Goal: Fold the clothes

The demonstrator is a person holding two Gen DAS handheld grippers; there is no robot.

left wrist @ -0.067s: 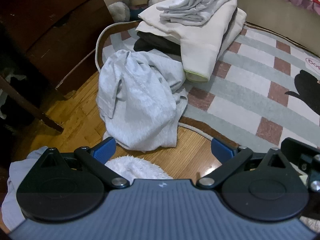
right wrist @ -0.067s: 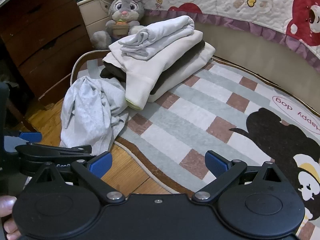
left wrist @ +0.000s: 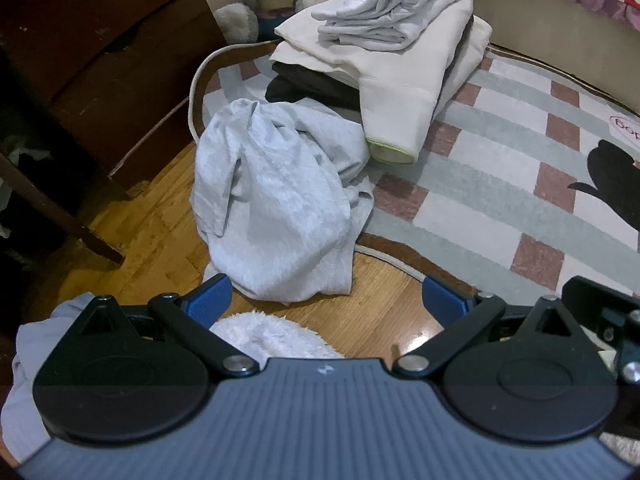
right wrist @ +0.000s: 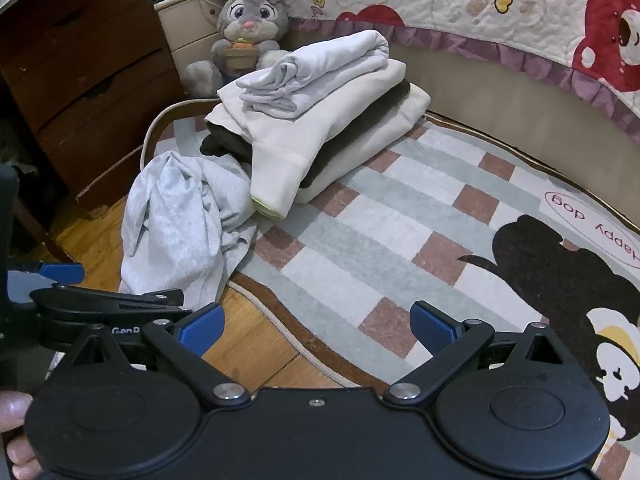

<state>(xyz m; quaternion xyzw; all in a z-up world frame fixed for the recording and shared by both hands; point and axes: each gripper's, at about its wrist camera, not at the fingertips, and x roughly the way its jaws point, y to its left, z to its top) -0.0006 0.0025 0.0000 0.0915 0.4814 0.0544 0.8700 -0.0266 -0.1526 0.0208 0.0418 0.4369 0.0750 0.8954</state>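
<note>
A crumpled light grey garment [left wrist: 276, 208] [right wrist: 184, 224] lies half on the wooden floor, half on the rug's edge. Behind it stands a stack of folded clothes [left wrist: 392, 60] [right wrist: 316, 120]: cream pieces, a dark one between them, a pale grey folded piece on top. My left gripper [left wrist: 326, 302] hovers open just short of the grey garment, nothing between its blue fingertips. My right gripper [right wrist: 316, 326] is open over the rug's edge, to the right of the garment. The left gripper's side [right wrist: 108, 300] shows at the lower left of the right wrist view.
A checked rug [right wrist: 400, 240] with a black dog print covers the floor to the right. A dark wooden dresser [right wrist: 80, 80] stands left, a plush rabbit [right wrist: 248, 28] behind the stack. A white fluffy item [left wrist: 264, 332] and pale blue cloth [left wrist: 24, 380] lie under the left gripper.
</note>
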